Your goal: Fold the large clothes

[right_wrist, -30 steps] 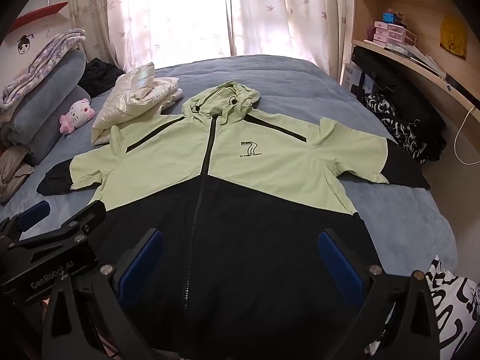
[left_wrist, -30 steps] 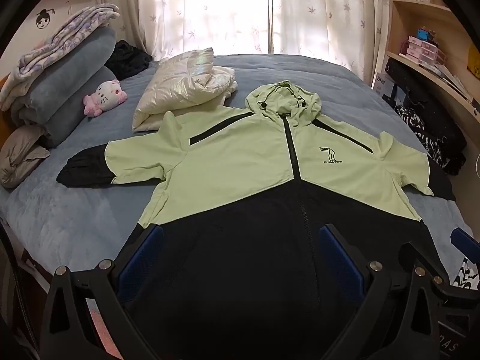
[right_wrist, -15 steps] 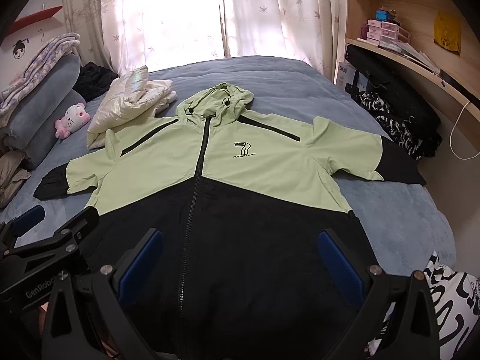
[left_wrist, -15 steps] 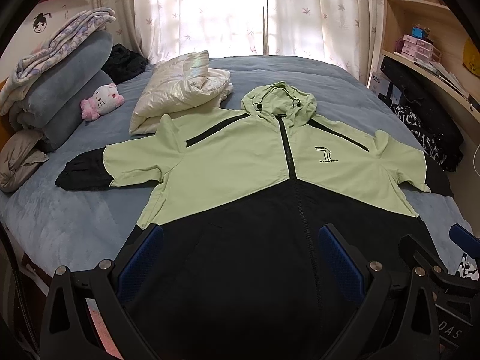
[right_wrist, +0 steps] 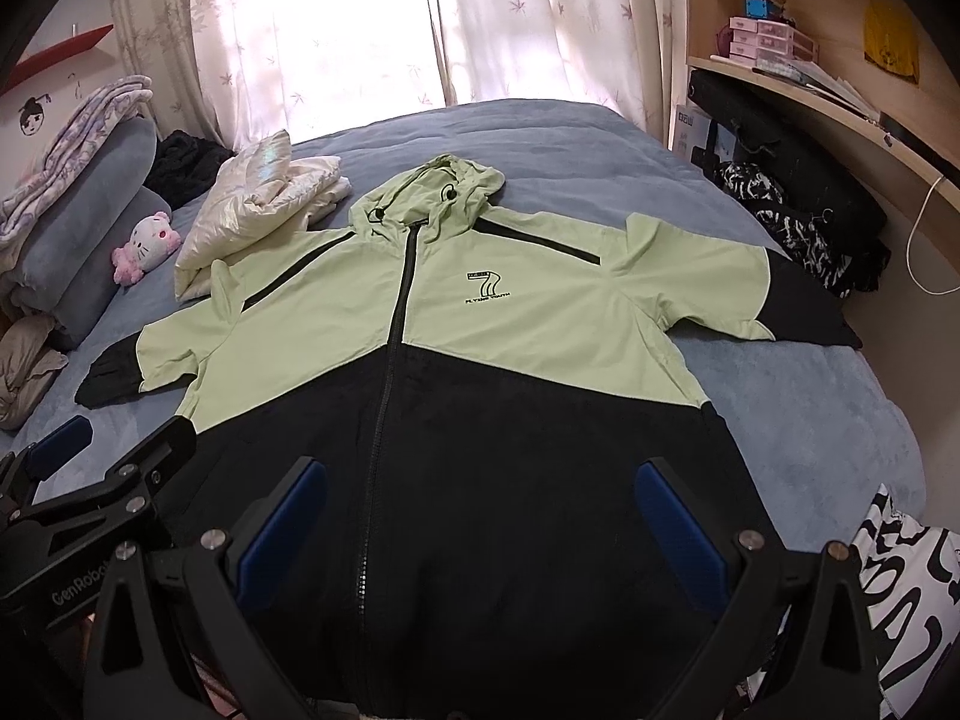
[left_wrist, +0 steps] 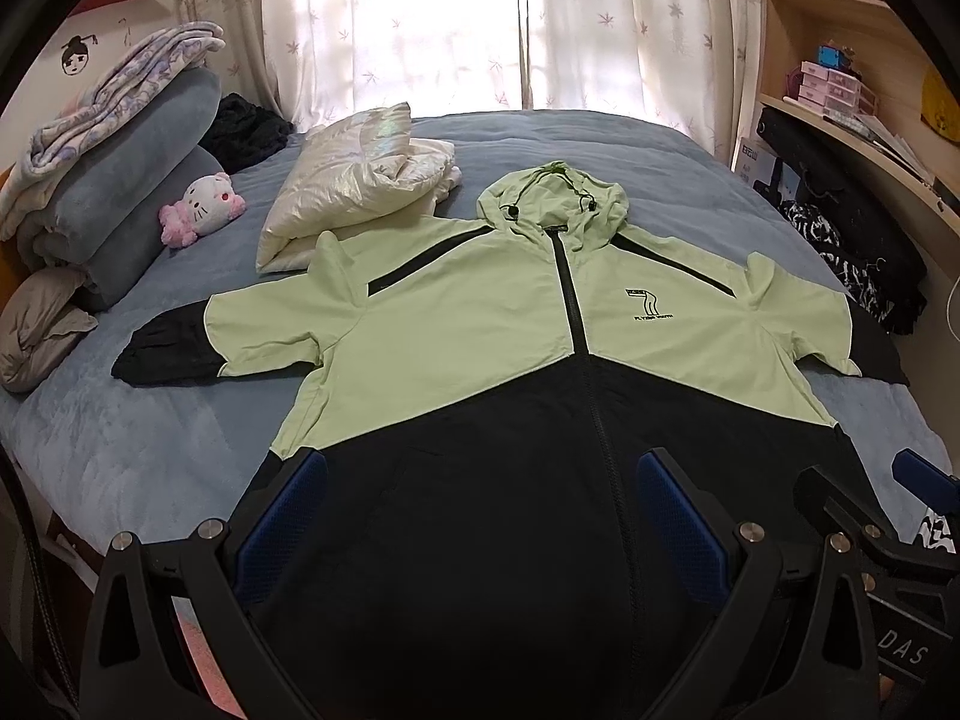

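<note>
Two grippers, left and right, jaws wide, empty | green-and-black hooded jacket flat on bed, hood at 12 o'clock

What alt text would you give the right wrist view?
A green and black hooded jacket lies flat, zipped, face up on a blue bed, sleeves spread. The open right gripper hovers over its hem, left gripper alongside; a white jacket lies beyond.
</note>
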`<control>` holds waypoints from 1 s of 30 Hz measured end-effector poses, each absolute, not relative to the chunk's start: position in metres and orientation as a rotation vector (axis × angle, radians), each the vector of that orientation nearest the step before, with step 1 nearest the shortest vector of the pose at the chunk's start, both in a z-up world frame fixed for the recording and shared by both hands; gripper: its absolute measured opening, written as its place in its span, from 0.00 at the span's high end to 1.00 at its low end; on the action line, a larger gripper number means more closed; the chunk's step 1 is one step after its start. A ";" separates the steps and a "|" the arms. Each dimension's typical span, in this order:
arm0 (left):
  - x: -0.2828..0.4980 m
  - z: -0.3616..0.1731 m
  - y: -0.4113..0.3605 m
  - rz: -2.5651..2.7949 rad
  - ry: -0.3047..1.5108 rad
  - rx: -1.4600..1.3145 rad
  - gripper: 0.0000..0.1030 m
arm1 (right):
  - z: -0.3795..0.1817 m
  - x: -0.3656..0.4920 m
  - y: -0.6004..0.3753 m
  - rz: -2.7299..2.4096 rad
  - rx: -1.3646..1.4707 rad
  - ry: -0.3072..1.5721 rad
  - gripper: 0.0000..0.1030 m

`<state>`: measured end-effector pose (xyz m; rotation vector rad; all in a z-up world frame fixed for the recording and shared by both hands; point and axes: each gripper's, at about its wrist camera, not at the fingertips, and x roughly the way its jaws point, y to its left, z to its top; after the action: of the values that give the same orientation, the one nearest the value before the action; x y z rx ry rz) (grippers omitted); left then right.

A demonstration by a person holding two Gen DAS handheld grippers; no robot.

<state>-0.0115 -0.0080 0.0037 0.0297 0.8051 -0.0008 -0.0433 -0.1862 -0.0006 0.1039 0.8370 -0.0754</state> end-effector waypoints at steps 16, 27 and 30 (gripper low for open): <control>-0.012 0.002 -0.009 -0.001 0.807 0.035 0.01 | -0.005 -0.044 -0.189 -0.070 0.121 0.849 0.00; -0.012 0.002 -0.010 0.000 0.809 0.035 0.01 | -0.007 -0.043 -0.192 -0.064 0.130 0.859 0.00; -0.012 0.001 -0.010 0.000 0.809 0.035 0.01 | -0.009 -0.043 -0.192 -0.062 0.134 0.864 0.00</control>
<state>-0.0123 -0.0102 0.0008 0.0354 0.8095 -0.0002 -0.0427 -0.1923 -0.0085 0.1338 0.8640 -0.0622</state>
